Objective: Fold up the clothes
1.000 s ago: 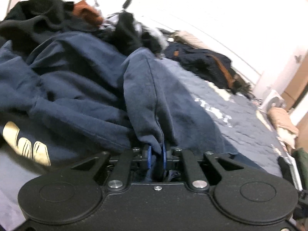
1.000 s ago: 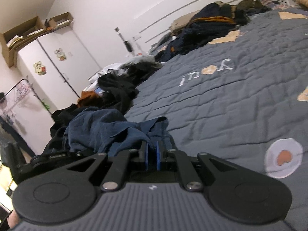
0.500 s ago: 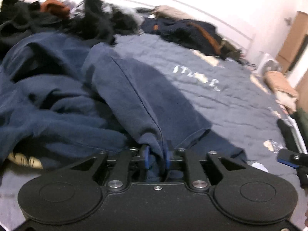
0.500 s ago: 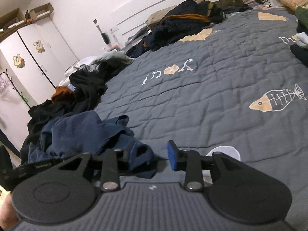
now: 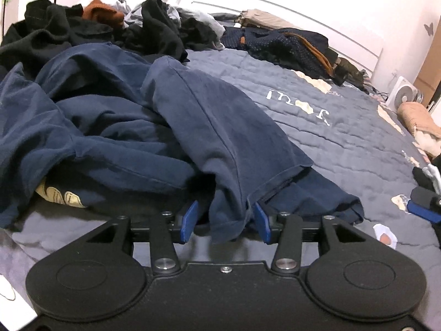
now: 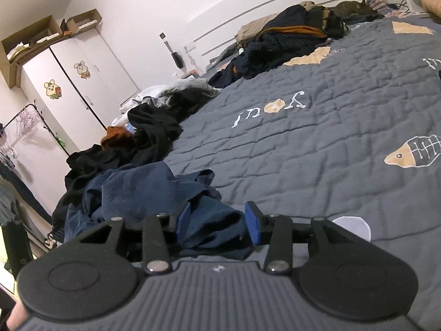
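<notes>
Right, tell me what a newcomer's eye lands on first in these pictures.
First, the crumpled navy garment heaped on the grey quilted bedspread, with its hem lying between the spread blue pads of the left gripper. The right gripper is open too, with navy cloth lying between its pads. Behind, a black clothing pile sprawls along the bed's far left edge, and the bedspread shows a fish appliqué at right.

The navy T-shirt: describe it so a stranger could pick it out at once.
Start from the grey-blue quilted bedspread with white lettering. Along one side of it runs a heap of mostly black clothes. The navy T-shirt lies crumpled at the near end of that heap, its hem between the open left claw; alone among them it is dark blue with a cream print.
</notes>
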The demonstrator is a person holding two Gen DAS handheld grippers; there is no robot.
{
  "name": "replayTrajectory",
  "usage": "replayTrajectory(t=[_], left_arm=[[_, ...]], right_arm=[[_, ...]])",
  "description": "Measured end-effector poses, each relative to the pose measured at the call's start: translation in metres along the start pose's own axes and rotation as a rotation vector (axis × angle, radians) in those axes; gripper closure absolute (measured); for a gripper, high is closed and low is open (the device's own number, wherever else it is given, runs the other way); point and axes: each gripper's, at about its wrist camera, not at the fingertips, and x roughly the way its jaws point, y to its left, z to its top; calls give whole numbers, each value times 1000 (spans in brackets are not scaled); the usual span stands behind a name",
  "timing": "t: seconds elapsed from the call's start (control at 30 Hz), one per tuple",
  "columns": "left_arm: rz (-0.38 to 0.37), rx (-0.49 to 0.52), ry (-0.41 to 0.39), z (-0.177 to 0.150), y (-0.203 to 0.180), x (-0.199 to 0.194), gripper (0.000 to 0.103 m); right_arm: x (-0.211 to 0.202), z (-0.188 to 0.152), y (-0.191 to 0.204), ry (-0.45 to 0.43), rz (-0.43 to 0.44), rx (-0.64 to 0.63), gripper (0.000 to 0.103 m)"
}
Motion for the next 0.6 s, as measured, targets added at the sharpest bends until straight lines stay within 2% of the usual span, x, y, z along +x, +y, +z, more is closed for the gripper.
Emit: replayTrajectory(t=[0.2,0.23,0.27,0.33,0.6], left_arm=[[-13,29,-5,3,-7,13,60],[-15,29,2,3,-8,17,69],[-17,28,6,2,-8,20,86],[-24,19,-1,3,-7,22,95],[-126,190,-59,-4,-36,8,96]], right_arm=[[1,0,2,-12,3,-11,59],[2,1,2,-12,2,-9,59],[3,1,2,-12,1,-5,59],[4,1,1,-14,3,-1,59],[1,8,1,-27,34,5,59]])
